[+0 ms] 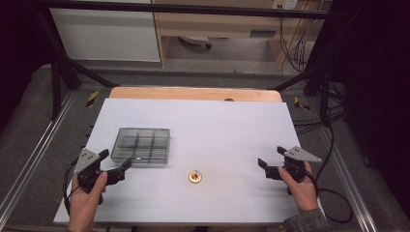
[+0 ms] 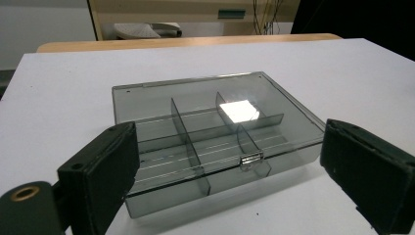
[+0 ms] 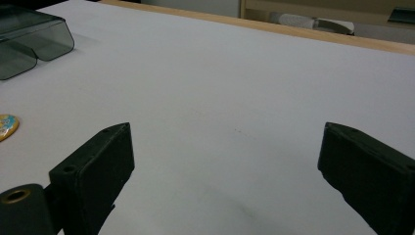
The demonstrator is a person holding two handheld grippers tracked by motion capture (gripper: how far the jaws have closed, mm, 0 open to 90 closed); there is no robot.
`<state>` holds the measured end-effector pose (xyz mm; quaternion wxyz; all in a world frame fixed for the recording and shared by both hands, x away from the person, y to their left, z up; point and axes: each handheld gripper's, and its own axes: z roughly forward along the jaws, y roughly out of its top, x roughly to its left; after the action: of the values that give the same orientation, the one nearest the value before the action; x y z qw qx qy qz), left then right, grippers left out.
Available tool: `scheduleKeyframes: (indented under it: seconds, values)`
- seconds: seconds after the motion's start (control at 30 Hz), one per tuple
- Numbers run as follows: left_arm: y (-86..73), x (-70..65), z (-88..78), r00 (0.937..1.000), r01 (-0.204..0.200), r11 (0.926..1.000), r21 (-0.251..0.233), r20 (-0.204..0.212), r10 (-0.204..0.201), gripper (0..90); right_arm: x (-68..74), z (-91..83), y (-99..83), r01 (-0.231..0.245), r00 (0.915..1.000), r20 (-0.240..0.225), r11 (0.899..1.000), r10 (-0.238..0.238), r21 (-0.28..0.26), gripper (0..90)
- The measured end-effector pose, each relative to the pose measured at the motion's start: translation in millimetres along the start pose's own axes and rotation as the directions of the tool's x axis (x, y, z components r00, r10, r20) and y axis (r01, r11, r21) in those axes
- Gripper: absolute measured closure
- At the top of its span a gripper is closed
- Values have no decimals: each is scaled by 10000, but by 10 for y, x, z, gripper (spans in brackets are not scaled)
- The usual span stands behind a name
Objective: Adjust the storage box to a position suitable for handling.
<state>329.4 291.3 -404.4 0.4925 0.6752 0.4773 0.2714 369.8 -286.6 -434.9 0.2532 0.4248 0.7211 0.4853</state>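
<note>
L gripper (image 2: 227,171) fingers wide apart | grey divider box (image 2: 215,132) (lid latched) between, untouched

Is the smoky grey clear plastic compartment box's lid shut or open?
Shut. The smoky grey clear plastic compartment box has its lid lying flat over the dividers, and the small metal clasp sits fastened at the front edge.

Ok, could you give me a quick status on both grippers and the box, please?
Left gripper open, facing closed compartment box. Right gripper open, empty. Round badge lies between; nothing blocking.
</note>
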Motion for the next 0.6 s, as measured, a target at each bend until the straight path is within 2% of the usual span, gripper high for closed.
scheduleKeyframes:
  seconds: [0.1,0.37,0.5,0.6]
  values:
    - [26,1,8,10000,4,10000,5,-85,-4,69,-16,-9,-5,-132,9999,56,9999,132,-58,56]
    - [165,-8,90,9992,-374,9993,-46,-131,374,63,-8,-1,-15,-123,9999,85,9999,122,29,49]
    - [256,8,146,9996,-286,9995,-92,-30,286,67,8,22,-10,-77,9999,124,9999,76,95,47]
    - [326,4,186,9987,-518,9987,16,-3,518,63,17,28,-5,-80,9998,158,9998,77,172,47]
